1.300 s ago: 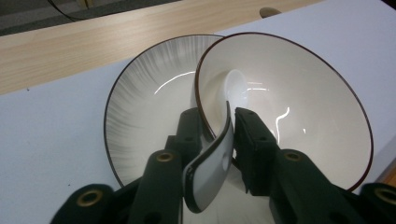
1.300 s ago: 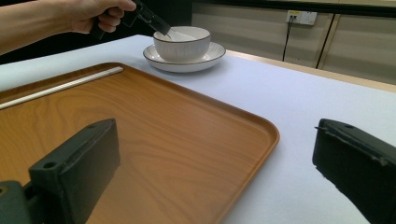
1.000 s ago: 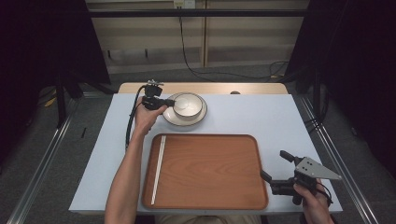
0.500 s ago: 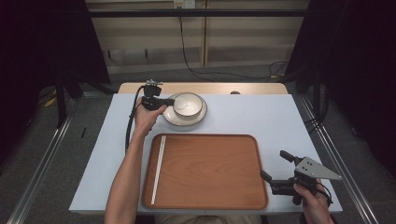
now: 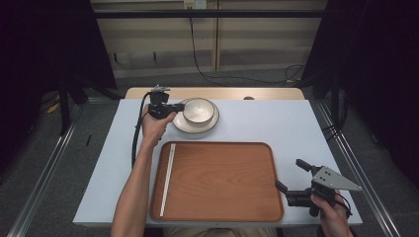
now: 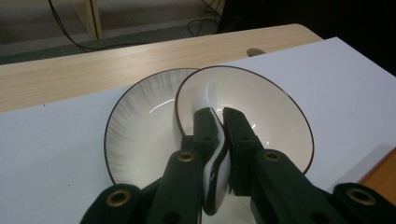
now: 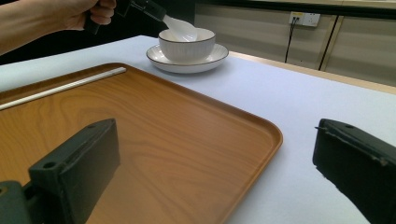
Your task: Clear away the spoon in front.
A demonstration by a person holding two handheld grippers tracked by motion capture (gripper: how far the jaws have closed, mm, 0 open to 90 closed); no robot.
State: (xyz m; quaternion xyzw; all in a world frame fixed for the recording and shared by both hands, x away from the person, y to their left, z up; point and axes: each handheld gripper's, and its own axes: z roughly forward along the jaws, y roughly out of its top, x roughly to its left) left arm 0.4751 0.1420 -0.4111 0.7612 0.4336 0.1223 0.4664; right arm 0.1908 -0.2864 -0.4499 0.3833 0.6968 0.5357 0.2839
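Spoon: a white spoon (image 6: 212, 154) was clamped by its handle between the jaws of the left gripper (image 6: 219, 140), its scoop ahead of the jaw tips and dipping over the rim into the bowl.
Left gripper: it (image 5: 174, 107) was closed on the spoon, held at the bowl's near-left rim.
Bowl: a white bowl (image 5: 199, 110) with a dark rim sat right in front of the left gripper, standing on the plate.
Plate: a white plate (image 5: 184, 126) lay under the bowl, reaching out below the left gripper's jaws.
Tray: a wooden tray (image 5: 222, 182) lay between the two grippers, just left of the right gripper.
Chopsticks: pale chopsticks (image 5: 167, 178) lay along the tray's left side, far from the right gripper.
Right gripper: it (image 5: 291, 175) had its jaws spread wide with nothing between them, beside the tray's right edge.
Table: a pale table (image 5: 286, 123) lay under both grippers.
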